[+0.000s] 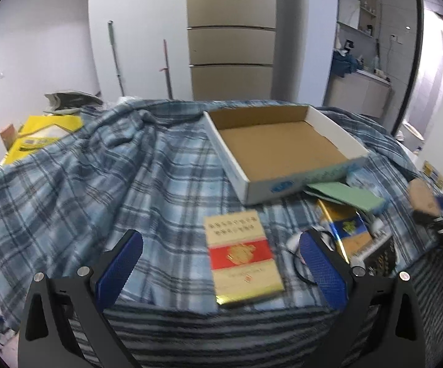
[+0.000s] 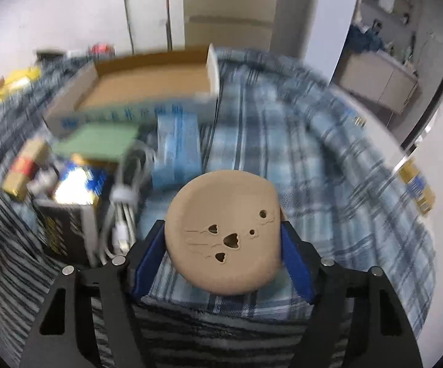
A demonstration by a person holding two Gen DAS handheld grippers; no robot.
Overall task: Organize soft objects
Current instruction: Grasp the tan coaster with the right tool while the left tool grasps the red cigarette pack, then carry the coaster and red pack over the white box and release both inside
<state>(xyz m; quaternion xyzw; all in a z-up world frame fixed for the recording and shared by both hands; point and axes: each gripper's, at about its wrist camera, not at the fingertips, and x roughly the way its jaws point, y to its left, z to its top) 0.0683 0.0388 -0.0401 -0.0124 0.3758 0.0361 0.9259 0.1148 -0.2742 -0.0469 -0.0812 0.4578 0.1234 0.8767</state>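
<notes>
My right gripper (image 2: 223,245) is shut on a round tan pad (image 2: 221,230) with small cut-out holes and holds it above the blue plaid blanket (image 2: 313,168). The pad also shows at the right edge of the left wrist view (image 1: 422,196). My left gripper (image 1: 221,263) is open and empty, its blue fingers either side of a red and gold flat box (image 1: 241,257) lying on the blanket. An open, empty cardboard box (image 1: 278,147) sits beyond, also seen in the right wrist view (image 2: 148,92).
A pile lies beside the cardboard box: a green packet (image 1: 344,194), a blue and gold box (image 1: 348,233), white cables (image 2: 123,214), a light blue packet (image 2: 177,150). Yellow bags (image 1: 37,135) lie at the far left. A fridge (image 1: 230,33) stands behind.
</notes>
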